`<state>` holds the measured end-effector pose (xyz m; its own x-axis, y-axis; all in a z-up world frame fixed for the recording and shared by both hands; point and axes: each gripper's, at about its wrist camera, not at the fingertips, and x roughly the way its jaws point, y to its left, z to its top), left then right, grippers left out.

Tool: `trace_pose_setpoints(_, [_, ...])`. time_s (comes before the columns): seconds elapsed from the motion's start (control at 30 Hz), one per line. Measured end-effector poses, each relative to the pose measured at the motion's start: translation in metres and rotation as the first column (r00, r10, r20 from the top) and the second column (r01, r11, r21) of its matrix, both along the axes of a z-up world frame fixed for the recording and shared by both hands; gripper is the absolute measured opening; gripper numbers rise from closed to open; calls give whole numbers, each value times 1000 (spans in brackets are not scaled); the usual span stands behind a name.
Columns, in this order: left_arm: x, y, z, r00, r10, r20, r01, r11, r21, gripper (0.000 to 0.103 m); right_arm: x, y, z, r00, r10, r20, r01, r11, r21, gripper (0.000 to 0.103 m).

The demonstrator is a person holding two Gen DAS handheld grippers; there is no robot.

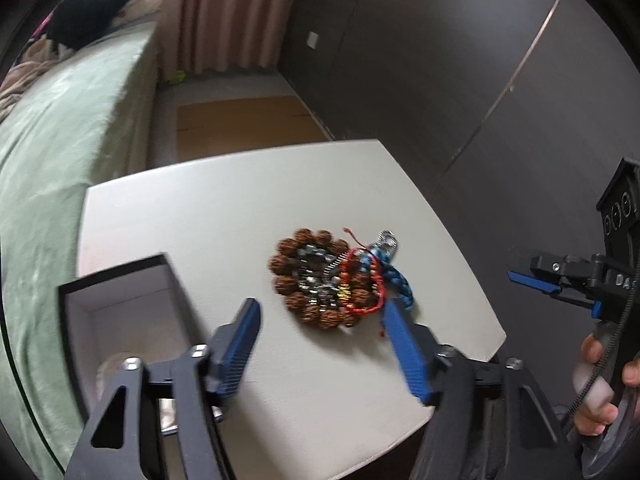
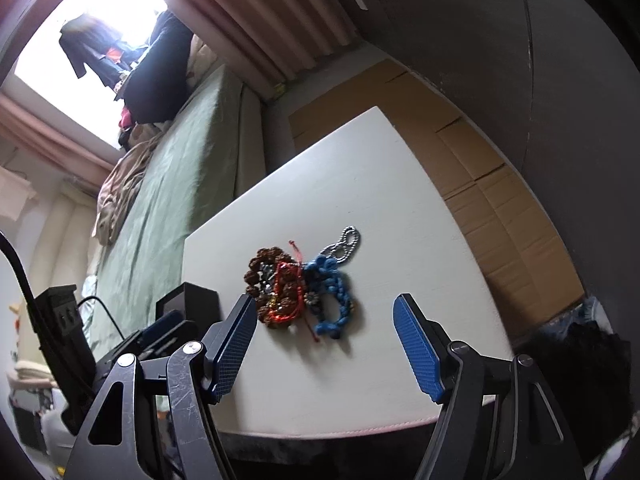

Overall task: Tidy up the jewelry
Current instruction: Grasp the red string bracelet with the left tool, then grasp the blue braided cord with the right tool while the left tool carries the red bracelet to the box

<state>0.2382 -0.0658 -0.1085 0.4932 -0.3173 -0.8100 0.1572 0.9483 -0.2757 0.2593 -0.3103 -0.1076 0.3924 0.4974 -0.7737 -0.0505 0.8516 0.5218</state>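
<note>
Jewelry heap (image 1: 336,278) on white table (image 1: 224,216), open box (image 1: 120,312) beside, green bed (image 1: 52,152) behind

1. Daylight pours from the window (image 2: 92,52), blown out to white glare in the right wrist view.
2. The surface (image 1: 224,216) is evenly lit; the jewelry pile (image 2: 300,292) casts a soft shadow.
3. Left wrist view shows motion blur; the box (image 1: 120,304) is smeared.
4. Fisheye bending and dark vignette rim both pictures.

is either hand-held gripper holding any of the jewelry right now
Nothing is held. The left hand-held gripper and right hand-held gripper are both open above the tangled pile of beaded and braided bracelets.
</note>
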Motion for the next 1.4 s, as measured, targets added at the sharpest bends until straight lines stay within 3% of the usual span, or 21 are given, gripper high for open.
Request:
trace_pose_setpoints(0.17, [14, -13, -19, 998, -4, -61, 2, 1000, -22, 35, 3, -8, -9, 1000, 12, -15, -12, 1000, 15, 71])
trace_pose_setpoints(0.37, [28, -17, -35, 994, 15, -112, -21, 999, -51, 34, 6, -13, -15, 999, 18, -27, -18, 1000, 14, 71])
trace_pose_setpoints(0.63, [35, -20, -51, 985, 17, -170, -34, 995, -97, 21, 11, -18, -20, 999, 23, -38, -22, 1000, 6, 71])
trace_pose_setpoints(0.7, [35, -19, -50, 986, 15, -167, -35, 992, -119, 9, 11, -18, -21, 999, 21, -40, -21, 1000, 5, 71])
trace_pose_setpoints(0.77, [34, -19, -47, 988, 15, -157, -33, 993, -115, 5, 12, -18, -22, 999, 21, -43, -21, 1000, 5, 71])
trace_pose_setpoints(1.03, [17, -8, -17, 998, 7, -66, -17, 989, -150, 3, 17, -7, -35, 997, 34, -70, -34, 999, 4, 70])
trace_pose_setpoints(1.4, [-7, 26, 23, 999, 36, 23, -31, 984, -178, 3, 32, 37, -59, 989, 109, -100, -118, 988, -95, 40])
